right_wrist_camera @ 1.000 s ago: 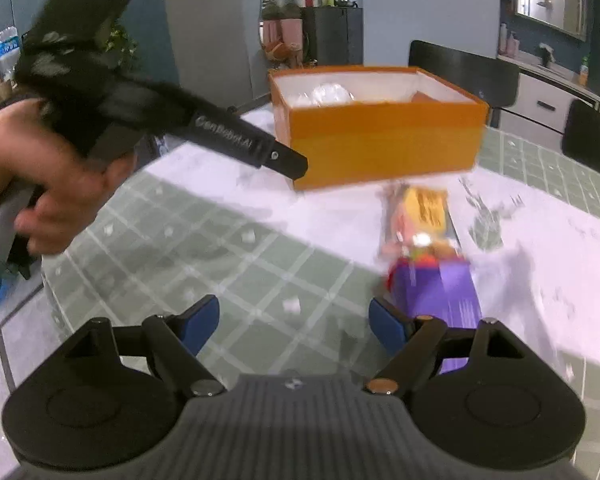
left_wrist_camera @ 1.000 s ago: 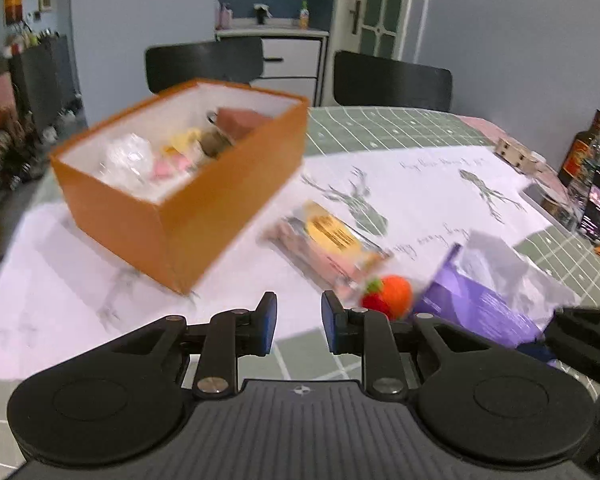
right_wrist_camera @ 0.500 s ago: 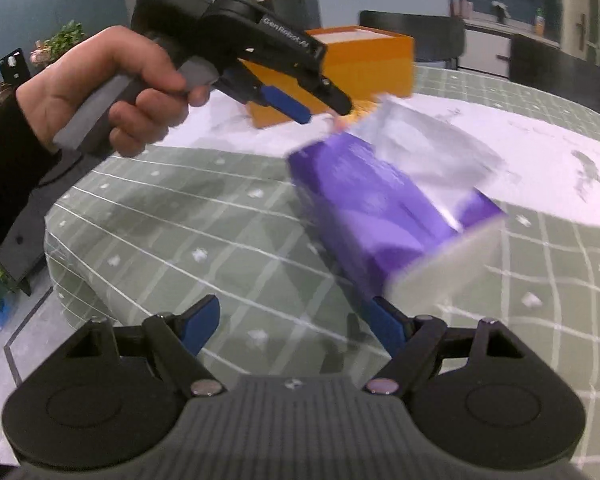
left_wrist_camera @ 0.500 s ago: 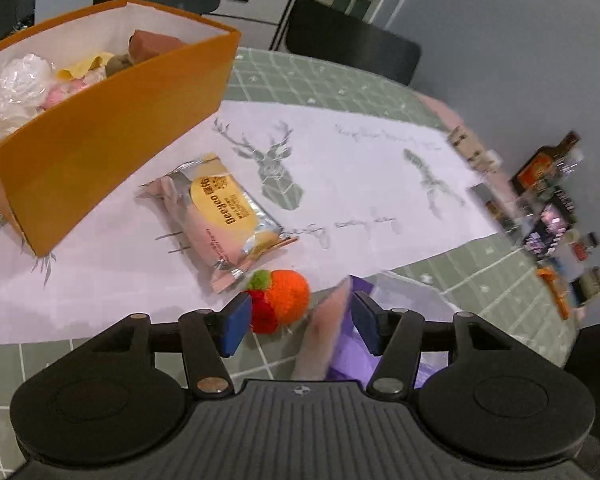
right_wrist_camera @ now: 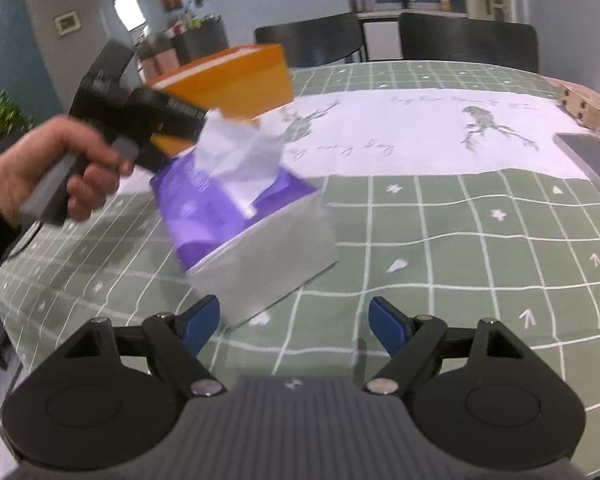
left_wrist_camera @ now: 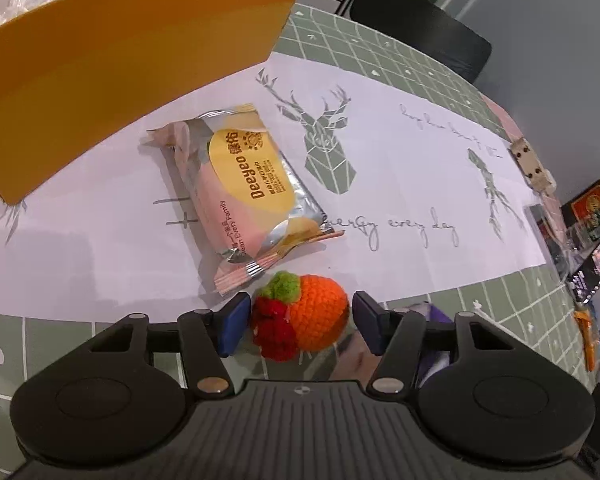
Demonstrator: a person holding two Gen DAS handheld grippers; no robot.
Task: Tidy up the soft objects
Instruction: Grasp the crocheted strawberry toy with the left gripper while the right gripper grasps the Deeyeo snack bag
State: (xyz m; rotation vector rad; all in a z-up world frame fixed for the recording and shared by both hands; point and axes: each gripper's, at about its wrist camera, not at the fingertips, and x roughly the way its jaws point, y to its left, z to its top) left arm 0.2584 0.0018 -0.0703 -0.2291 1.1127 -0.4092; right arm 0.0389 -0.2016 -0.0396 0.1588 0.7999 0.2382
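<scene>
A crocheted orange fruit (left_wrist_camera: 320,316) with a red and green end lies on the table between the fingers of my left gripper (left_wrist_camera: 300,320). The jaws are closing, with a small gap showing on each side of the fruit. Just beyond it lies a pink and yellow wipes packet (left_wrist_camera: 240,188), and farther back stands the orange box (left_wrist_camera: 120,60) holding several soft items. My right gripper (right_wrist_camera: 294,320) is open and holds nothing. A purple tissue pack (right_wrist_camera: 228,216) lies right before it, its near corner by the left fingertip.
A person's hand (right_wrist_camera: 60,172) holds the left gripper behind the tissue pack. The orange box (right_wrist_camera: 236,80) is at the back left. Two black chairs (right_wrist_camera: 468,40) stand past the table. Bottles and small items (left_wrist_camera: 588,240) crowd the right edge. A phone (right_wrist_camera: 592,156) lies at right.
My left gripper opened from nearly shut, dropped and now straddles the crocheted fruit. My right gripper swung round toward the purple tissue pack, which now lies straight ahead of it.
</scene>
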